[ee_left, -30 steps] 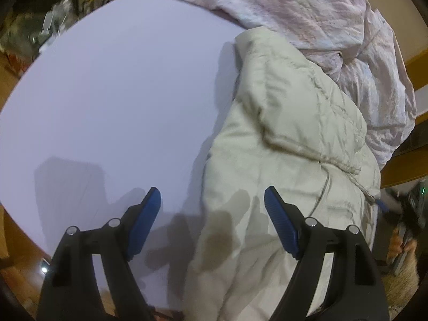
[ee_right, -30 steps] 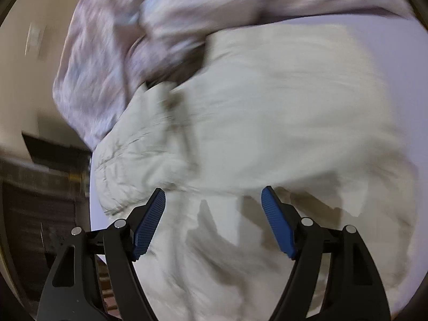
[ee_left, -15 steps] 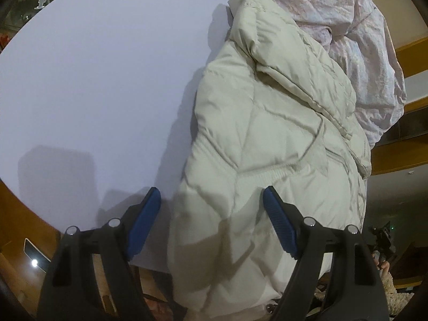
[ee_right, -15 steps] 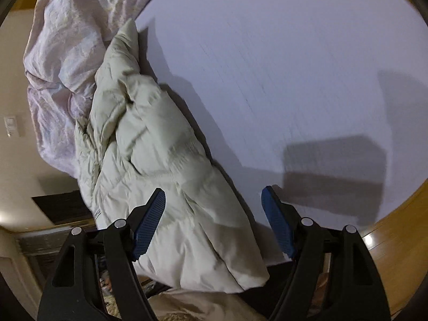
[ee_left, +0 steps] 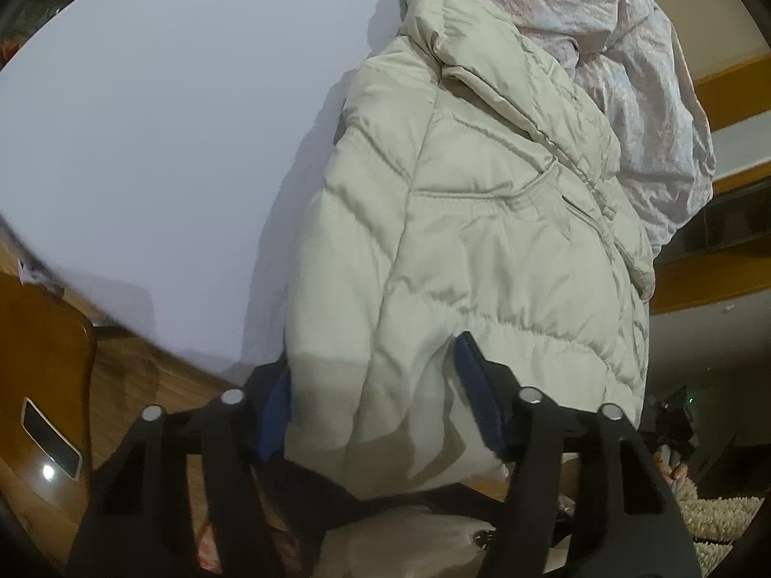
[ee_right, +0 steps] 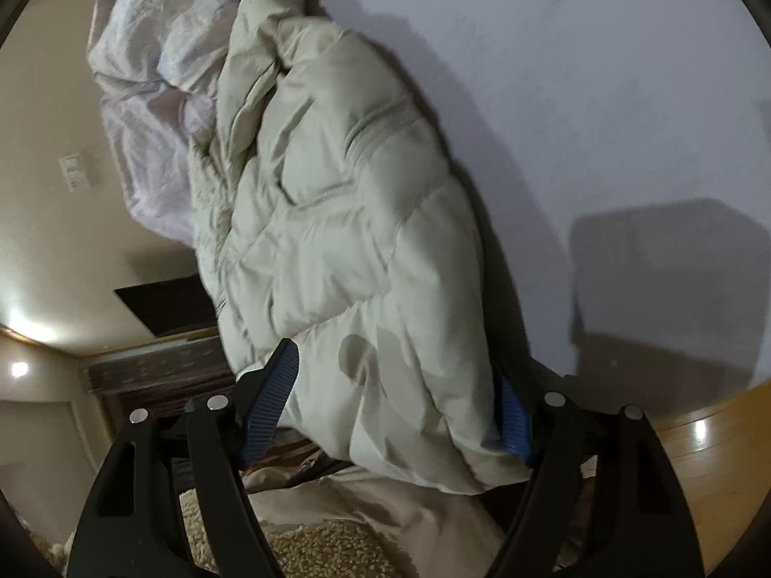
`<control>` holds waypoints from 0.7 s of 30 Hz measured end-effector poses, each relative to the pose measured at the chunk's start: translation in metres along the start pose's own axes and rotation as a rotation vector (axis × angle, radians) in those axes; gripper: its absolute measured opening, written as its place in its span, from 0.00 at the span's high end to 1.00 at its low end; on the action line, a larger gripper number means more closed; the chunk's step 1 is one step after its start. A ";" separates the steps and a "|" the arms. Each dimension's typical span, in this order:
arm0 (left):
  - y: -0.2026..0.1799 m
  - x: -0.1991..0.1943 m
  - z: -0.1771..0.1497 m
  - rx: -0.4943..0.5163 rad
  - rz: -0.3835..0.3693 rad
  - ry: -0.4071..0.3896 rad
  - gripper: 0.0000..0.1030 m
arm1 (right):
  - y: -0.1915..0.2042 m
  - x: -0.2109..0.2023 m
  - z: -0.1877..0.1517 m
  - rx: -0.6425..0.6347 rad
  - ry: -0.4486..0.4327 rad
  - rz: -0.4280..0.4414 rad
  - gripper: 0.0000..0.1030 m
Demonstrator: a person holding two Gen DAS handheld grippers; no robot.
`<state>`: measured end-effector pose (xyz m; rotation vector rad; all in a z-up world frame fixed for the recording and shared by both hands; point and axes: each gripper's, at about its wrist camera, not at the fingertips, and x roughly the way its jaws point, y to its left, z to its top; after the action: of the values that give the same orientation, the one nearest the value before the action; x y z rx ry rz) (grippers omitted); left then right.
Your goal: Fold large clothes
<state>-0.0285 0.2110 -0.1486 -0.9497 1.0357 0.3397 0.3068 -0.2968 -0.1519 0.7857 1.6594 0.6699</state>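
Nearest, both tongs straddle the hem of the cream puffer jacket (ee_left: 482, 241), left tongs (ee_left: 373, 414) and right tongs (ee_right: 395, 409) spread wide, blue pads against the fabric. Beyond, it overhangs the white worktop (ee_left: 168, 144) edge, pink sheet (ee_left: 650, 96) behind.

Left claw (ee_left: 373, 402) spread wide, blue pads apart, right claw (ee_right: 397, 397) likewise spread

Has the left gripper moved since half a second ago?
Yes. The left gripper has advanced toward the cream puffer jacket; its hem now sits between the fingers.
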 end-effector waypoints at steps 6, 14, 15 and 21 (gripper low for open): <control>0.001 0.001 -0.006 -0.063 -0.031 -0.023 0.60 | 0.001 0.002 -0.004 0.003 -0.009 0.035 0.29; -0.018 -0.016 0.000 -0.016 -0.044 -0.076 0.88 | 0.001 -0.009 -0.013 -0.051 -0.050 0.025 0.83; -0.020 -0.019 0.002 -0.012 -0.052 -0.086 0.89 | 0.005 -0.012 -0.013 -0.066 -0.057 0.032 0.84; -0.040 -0.049 0.027 0.024 -0.149 -0.182 0.90 | 0.048 -0.029 -0.008 -0.184 -0.129 0.093 0.88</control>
<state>-0.0116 0.2185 -0.0819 -0.9500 0.7967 0.2842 0.3109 -0.2897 -0.0957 0.7598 1.4294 0.8081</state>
